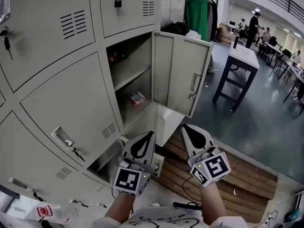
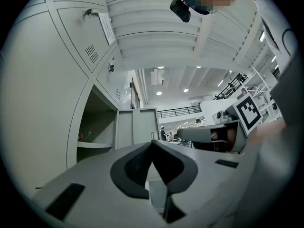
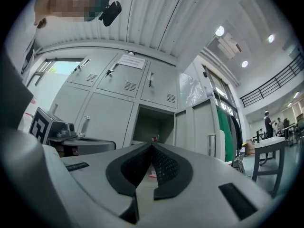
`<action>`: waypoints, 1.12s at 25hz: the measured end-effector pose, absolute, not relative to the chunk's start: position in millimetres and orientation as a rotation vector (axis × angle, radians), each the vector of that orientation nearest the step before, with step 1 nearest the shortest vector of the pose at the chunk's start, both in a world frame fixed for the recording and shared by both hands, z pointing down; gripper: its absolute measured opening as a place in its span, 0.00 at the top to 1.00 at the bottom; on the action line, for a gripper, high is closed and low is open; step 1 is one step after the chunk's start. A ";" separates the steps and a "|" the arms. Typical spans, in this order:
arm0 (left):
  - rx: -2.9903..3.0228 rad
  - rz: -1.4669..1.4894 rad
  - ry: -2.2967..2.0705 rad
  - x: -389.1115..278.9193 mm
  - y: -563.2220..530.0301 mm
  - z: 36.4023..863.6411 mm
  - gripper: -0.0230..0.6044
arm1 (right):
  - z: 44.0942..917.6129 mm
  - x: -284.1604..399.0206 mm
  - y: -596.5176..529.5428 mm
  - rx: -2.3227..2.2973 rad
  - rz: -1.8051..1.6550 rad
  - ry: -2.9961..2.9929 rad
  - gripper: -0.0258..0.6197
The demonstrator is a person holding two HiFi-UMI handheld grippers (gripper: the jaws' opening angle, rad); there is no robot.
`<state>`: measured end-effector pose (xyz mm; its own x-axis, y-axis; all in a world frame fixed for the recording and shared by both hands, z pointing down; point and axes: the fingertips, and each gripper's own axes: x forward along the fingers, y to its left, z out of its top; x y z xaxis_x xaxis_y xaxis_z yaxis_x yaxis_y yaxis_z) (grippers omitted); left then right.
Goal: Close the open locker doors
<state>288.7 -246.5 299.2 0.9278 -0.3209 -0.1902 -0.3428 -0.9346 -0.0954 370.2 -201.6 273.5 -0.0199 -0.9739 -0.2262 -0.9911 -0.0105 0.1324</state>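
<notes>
Your left hand-held gripper (image 1: 150,134) and right hand-held gripper (image 1: 185,127) have jaws together, empty. Push the stiff, probably light locker door (image 1: 175,70) near its handle (image 1: 195,82).

Legible text: none could be read. Paper notice (image 3: 131,61) on a far upper locker door: print too small. Red-and-white sticker (image 1: 44,211), near left: wording blurred. Small box (image 1: 137,98) inside the open locker (image 1: 127,63): markings unreadable. Square markers (image 1: 127,180), near centre: patterns only, no characters
</notes>
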 end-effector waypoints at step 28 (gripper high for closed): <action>-2.967 0.167 0.659 398.6 -296.9 326.6 0.94 | 292.0 555.9 -259.5 -2.100 0.226 2.320 0.75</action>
